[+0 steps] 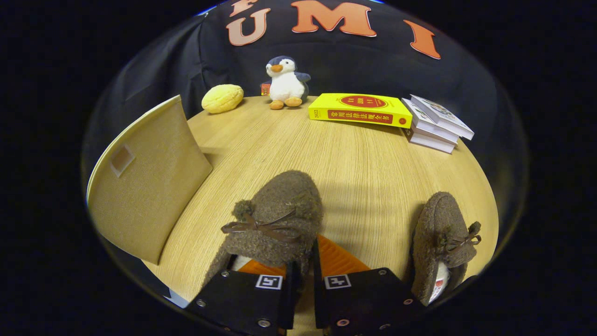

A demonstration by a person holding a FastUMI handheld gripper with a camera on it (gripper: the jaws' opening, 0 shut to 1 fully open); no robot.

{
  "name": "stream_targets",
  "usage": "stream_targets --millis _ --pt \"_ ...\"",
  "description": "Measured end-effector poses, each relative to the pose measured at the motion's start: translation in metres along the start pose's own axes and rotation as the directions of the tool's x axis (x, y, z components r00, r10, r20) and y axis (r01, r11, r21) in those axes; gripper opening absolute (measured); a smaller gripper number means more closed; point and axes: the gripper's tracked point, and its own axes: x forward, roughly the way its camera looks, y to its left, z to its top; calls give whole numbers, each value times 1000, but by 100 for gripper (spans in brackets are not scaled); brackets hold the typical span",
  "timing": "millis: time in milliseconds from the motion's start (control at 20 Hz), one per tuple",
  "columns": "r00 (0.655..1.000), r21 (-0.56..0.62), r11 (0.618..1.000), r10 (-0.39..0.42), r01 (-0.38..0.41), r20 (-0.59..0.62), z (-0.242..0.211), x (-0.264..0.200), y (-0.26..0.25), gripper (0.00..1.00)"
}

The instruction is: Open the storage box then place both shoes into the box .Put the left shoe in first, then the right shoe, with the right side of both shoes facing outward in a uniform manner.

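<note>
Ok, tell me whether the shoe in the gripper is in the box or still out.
Out. The gripper is shut on the brown shoe above the table; the beige storage box stands apart beside it.

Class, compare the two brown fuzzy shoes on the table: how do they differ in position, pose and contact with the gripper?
1. The shoe with its collar wall between the gripper's fingers sits just ahead of the gripper; the other shoe lies off to the right, untouched.
2. The gripped shoe shows its top and bow squarely; the other shoe is turned, bow towards the right.

Both are brown, fuzzy, with a ribbon bow, on the wooden table.
</note>
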Motion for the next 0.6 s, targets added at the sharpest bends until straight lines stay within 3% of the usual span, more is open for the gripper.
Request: stream_targets --millis 200,350,600 --pt "1000 73 997 -14 16 -28 7 -13 -1 6" --pt "999 98 994 -49 48 5 28 -35 -2 6" --pt "998 205 979 2 -16 69 88 -92 31 5"
